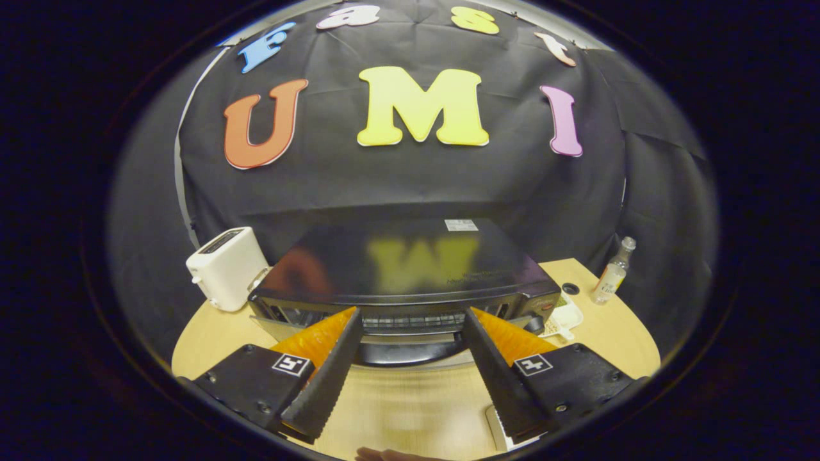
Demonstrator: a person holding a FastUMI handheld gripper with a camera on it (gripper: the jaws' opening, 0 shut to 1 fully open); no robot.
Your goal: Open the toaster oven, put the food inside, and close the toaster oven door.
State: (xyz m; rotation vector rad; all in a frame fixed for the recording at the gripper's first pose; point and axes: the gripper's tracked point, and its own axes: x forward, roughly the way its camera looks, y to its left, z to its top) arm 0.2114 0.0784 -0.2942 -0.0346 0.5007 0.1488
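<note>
The black toaster oven [410, 262] stands on the wooden table [410, 403] just ahead of my fingers. My gripper [412, 315] is open, its fingertips spread wide against the oven's front with nothing between them. A wire rack [413, 321] shows between the tips. Below the rack, a dark curved panel [410, 352] looks like the door tipped down toward me. Just right of the oven, a white dish [565, 319] holds some pale food, partly hidden by the right finger.
A white toaster [227, 269] stands left of the oven. A small clear bottle [612, 272] and a small dark disc [570, 288] sit at the table's far right. A hand's edge [384, 455] shows closest to me, and a white object [506, 436] lies under the right finger.
</note>
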